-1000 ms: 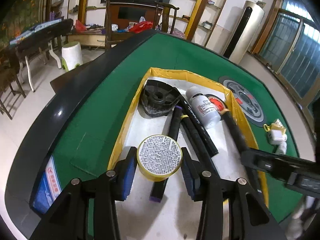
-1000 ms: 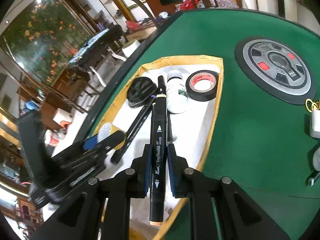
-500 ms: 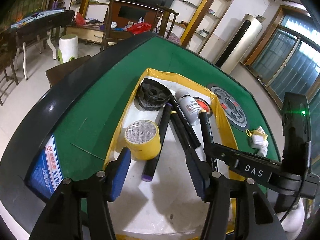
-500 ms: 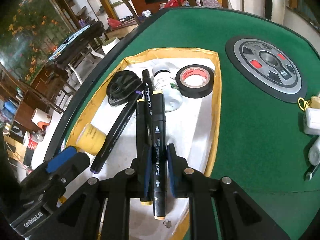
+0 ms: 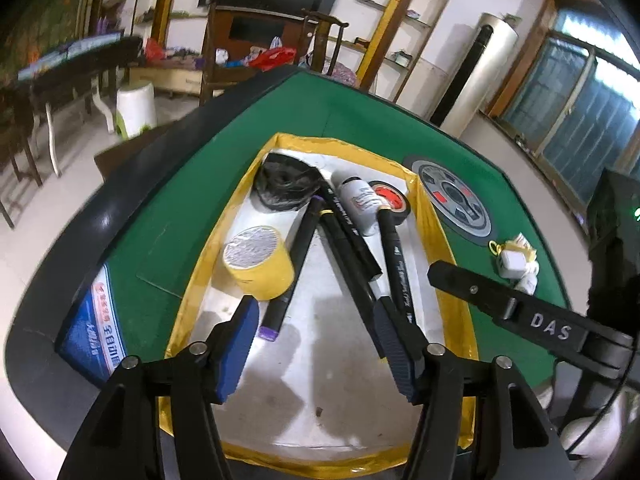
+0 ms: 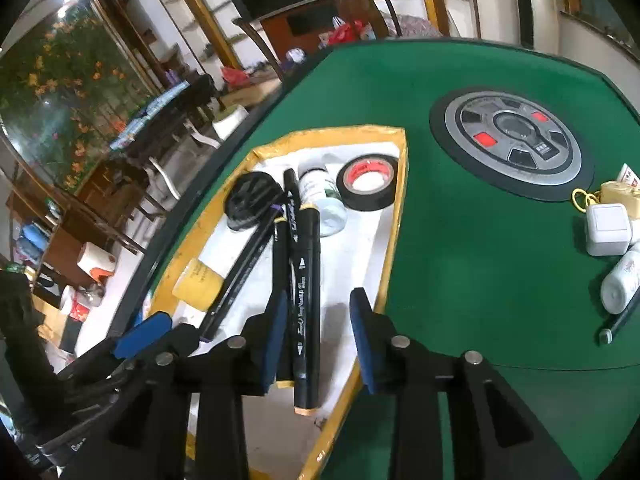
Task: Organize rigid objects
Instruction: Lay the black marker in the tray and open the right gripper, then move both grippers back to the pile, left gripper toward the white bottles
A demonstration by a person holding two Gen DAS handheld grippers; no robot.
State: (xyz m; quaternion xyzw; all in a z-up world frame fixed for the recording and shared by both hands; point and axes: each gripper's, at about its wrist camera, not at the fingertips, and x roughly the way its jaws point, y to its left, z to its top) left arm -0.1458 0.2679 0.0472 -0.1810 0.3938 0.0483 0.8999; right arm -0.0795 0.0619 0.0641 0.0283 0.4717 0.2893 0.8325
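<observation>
Both pairs of my blue-padded fingers are spreading apart over the tray point(image 5: 188, 304). My left gripper point(image 5: 316, 340) grips nothing; the yellow tape roll point(image 5: 258, 262) stands just beyond its left pad, clear of it. My right gripper point(image 6: 318, 336) is opening around the black marker point(image 6: 306, 292), which lies between its pads on the tray floor; the right pad stands clear of the barrel, while on the left side I cannot tell whether pad and barrel still meet.

That marker is a thick black barrel with white printing along its length and a pale cap at each end, its near end pointing toward me and close to the tray's near right rim.

The tray itself is a shallow box with yellow-taped walls and a stained white floor, sitting on the green felt table point(image 6: 460, 240). Inside it, at the far end, lie a black round object point(image 5: 286, 188), a white bottle point(image 5: 360, 202) on its side and a black tape roll with a red core point(image 6: 368, 182). Three more black markers point(image 5: 348, 240) fan across the middle, one with a purple tip point(image 5: 269, 332) passing just beside the yellow tape roll.

Outside the tray, on the felt, are a grey round control panel point(image 6: 512, 144), a white cube point(image 6: 606, 234) and another white bottle point(image 6: 622, 284).
</observation>
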